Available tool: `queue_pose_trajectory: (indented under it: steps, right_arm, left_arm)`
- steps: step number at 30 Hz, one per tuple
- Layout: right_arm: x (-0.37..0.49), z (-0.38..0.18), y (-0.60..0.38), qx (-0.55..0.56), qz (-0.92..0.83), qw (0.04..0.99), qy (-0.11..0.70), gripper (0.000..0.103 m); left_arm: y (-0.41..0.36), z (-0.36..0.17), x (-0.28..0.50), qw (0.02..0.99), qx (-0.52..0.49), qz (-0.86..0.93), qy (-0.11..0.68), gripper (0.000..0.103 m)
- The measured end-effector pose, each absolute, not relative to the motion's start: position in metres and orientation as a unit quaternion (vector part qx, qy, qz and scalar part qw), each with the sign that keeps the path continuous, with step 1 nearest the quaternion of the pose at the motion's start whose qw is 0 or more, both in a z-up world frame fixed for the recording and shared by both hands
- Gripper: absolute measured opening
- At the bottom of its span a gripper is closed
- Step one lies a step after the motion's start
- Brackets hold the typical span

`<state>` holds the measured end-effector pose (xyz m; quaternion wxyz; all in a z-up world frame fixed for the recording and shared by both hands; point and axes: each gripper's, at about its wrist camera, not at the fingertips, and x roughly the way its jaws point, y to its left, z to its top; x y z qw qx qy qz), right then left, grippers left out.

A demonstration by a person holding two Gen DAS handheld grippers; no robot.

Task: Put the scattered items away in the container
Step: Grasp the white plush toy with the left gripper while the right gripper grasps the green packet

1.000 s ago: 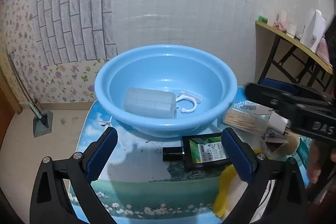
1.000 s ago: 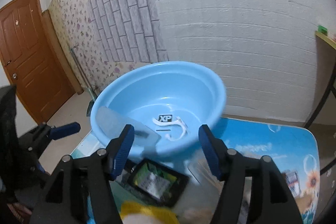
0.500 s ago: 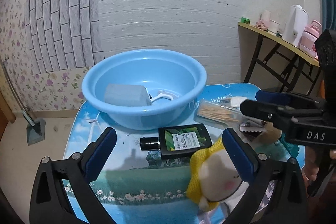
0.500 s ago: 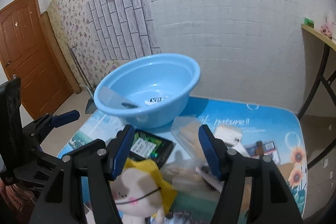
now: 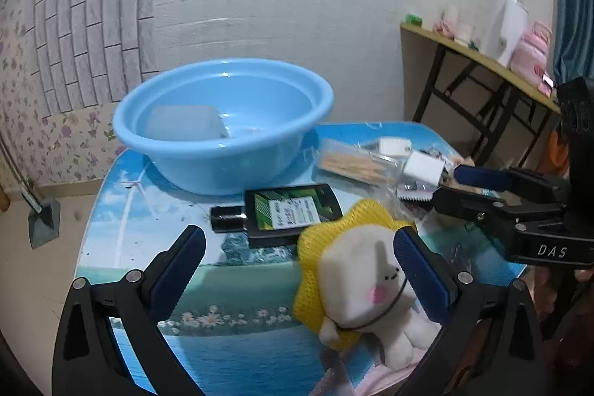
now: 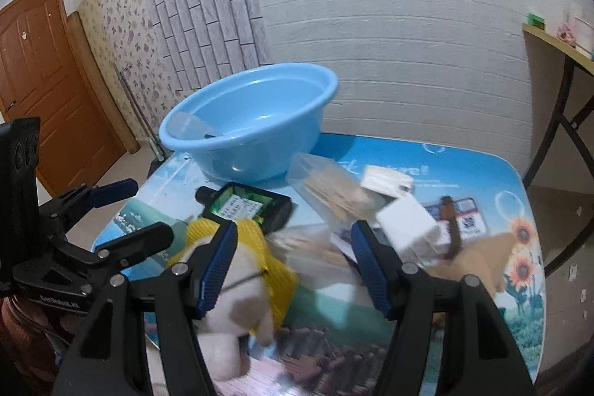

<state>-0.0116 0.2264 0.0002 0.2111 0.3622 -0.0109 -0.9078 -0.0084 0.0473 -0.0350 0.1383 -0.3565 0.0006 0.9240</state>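
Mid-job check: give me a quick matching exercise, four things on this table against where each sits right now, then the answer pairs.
Things:
1. clear box
2. dark bottle
3. plush toy
4. toothpick box

Places:
A. on its side on the table, just in front of the basin
B. inside the basin
C. right of the basin, beside a white block
D. nearest the left gripper, against its right finger

Pairs: 1-B, 2-A, 3-D, 4-C

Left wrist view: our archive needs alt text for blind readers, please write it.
An open left gripper hangs over a white plush toy in yellow netting on a scenic-print table; behind lie a flat black bottle and a round blue plastic basin.
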Motion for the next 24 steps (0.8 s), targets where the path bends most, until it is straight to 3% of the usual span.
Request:
queue_pose_trajectory:
  steps: [24]
  right_arm:
    - [0.012,-0.049,0.338,0.415,-0.906,0.077,-0.021,0.063]
  left_arm:
    - [0.103,-0.085,-0.022,0.168,-0.434,0.885,0.030,0.102]
